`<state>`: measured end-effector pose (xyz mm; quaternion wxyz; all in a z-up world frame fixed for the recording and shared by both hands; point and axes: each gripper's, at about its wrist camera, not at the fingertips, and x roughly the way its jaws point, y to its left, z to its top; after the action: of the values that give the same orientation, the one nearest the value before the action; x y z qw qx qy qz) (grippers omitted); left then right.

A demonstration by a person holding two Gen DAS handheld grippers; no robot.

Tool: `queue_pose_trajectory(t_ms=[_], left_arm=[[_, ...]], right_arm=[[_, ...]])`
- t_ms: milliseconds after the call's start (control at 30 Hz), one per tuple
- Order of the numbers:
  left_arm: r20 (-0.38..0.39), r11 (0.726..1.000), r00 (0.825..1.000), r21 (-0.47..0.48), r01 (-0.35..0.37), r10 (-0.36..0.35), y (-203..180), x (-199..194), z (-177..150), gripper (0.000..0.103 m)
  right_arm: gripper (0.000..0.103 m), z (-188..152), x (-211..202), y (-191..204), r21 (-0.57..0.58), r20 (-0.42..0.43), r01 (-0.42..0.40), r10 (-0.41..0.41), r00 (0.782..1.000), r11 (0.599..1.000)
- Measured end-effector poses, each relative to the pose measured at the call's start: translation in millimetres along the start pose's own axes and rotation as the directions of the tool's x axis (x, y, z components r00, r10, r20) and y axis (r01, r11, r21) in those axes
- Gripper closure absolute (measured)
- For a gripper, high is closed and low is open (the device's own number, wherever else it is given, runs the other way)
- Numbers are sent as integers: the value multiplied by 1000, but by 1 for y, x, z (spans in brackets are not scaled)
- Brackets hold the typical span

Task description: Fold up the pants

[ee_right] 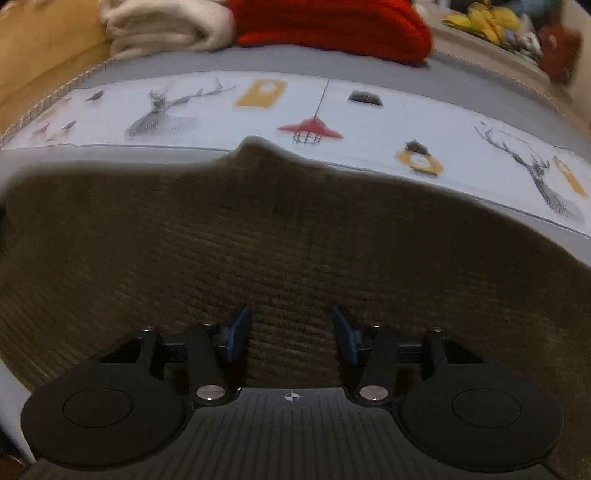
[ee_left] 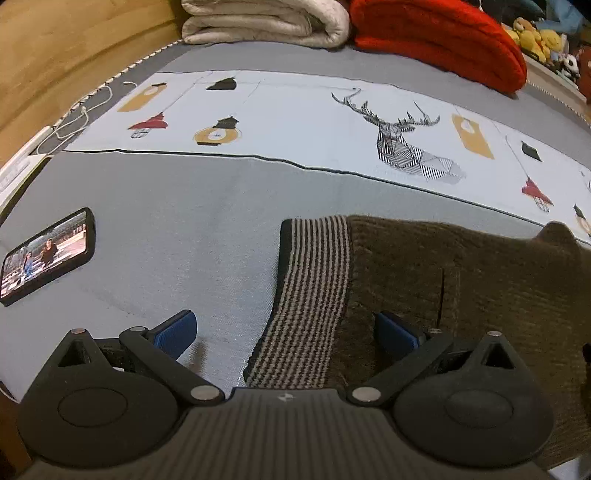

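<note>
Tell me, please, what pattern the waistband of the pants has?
Thin black and pale stripes on the waistband; the left wrist view shows it best.

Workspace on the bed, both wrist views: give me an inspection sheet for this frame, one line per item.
Surface: grey bed cover with a white printed band of deer and lamps.
Job's things: brown corduroy pants lying spread flat, striped waistband at their left end.
Clutter: phone with lit screen lying on the cover, left of the pants.
Grippers: left gripper open, jaws straddling the waistband; right gripper open over the pants, nothing held.
Cables: white cable at the bed's left edge.
Surroundings: folded cream blanket, red blanket, plush toys on a ledge, wooden wall.
</note>
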<state>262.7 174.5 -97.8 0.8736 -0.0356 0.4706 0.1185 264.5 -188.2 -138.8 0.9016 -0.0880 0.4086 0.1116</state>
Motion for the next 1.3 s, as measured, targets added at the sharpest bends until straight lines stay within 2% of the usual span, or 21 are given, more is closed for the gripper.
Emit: queue_pose_trajectory(t_ms=[67, 167, 233, 267, 300, 333, 400, 533, 633, 700, 767, 800, 833, 867, 900, 933, 1000, 1133, 1167, 1200, 1300], left_arm=[[-13, 1000, 1000, -24, 13, -14, 5, -1, 0, 0], [-20, 998, 1000, -62, 18, -19, 17, -4, 0, 0], [-21, 997, 1000, -81, 13, -15, 21, -6, 0, 0], [-25, 996, 1000, -93, 15, -17, 22, -6, -1, 0], [-29, 995, 999, -101, 11, -14, 22, -5, 0, 0], [-34, 995, 999, -105, 2, -5, 21, -5, 1, 0], [-38, 995, 999, -102, -19, 15, 17, -5, 2, 0], [-30, 993, 998, -107, -53, 50, 13, -9, -1, 0], [-20, 991, 997, -112, -76, 74, 15, -16, -7, 0], [-14, 988, 996, -128, -88, 87, 18, -22, -12, 0], [4, 983, 995, -150, -103, 104, 21, -32, -19, 0], [22, 980, 991, -159, -123, 129, 22, -39, -22, 0], [44, 978, 988, -158, -138, 146, 21, -45, -24, 0], [72, 976, 983, -151, -157, 169, 20, -53, -26, 0], [111, 974, 975, -142, -177, 193, 17, -62, -28, 0], [148, 972, 966, -134, -192, 212, 14, -72, -31, 0], [182, 973, 961, -139, -185, 208, 8, -89, -36, 0], [189, 986, 976, -145, -84, 111, -15, -110, -48, 0], [190, 989, 977, -132, -72, 96, -25, -113, -50, 0], [195, 992, 978, -115, -58, 80, -35, -116, -53, 0], [185, 998, 982, -52, -22, 32, -72, -118, -63, 0]], right_arm=[[30, 7, -4, -9, 9, -36, 11, -11, 999, 1000], [29, 1, -16, -43, 118, -110, 66, -53, 992, 991], [27, -15, -27, -65, 141, -149, 120, -99, 984, 983], [23, -25, -32, -76, 153, -154, 143, -119, 981, 978], [14, -34, -35, -89, 187, -177, 184, -151, 973, 965], [11, -40, -35, -98, 223, -199, 203, -159, 967, 954], [9, -50, -39, -114, 265, -193, 194, -146, 970, 945], [4, -75, -56, -139, 296, -171, 262, -219, 961, 918], [2, -95, -73, -169, 386, -190, 336, -282, 940, 860], [2, -107, -81, -186, 428, -204, 407, -352, 913, 807], [3, -119, -92, -202, 436, -222, 500, -448, 866, 748], [3, -125, -99, -208, 452, -233, 546, -497, 836, 706], [3, -131, -107, -218, 484, -250, 589, -542, 802, 648], [5, -138, -115, -228, 529, -267, 611, -567, 779, 589], [5, -144, -123, -238, 581, -275, 608, -573, 772, 541], [5, -154, -135, -249, 657, -268, 575, -563, 782, 487], [5, -170, -154, -263, 768, -235, 495, -540, 808, 407], [5, -202, -182, -285, 912, -178, 338, -515, 838, 235], [5, -205, -184, -290, 929, -158, 303, -514, 843, 212], [5, -206, -184, -290, 937, -134, 275, -509, 850, 213], [6, -204, -180, -296, 929, -65, 228, -478, 876, 292]])
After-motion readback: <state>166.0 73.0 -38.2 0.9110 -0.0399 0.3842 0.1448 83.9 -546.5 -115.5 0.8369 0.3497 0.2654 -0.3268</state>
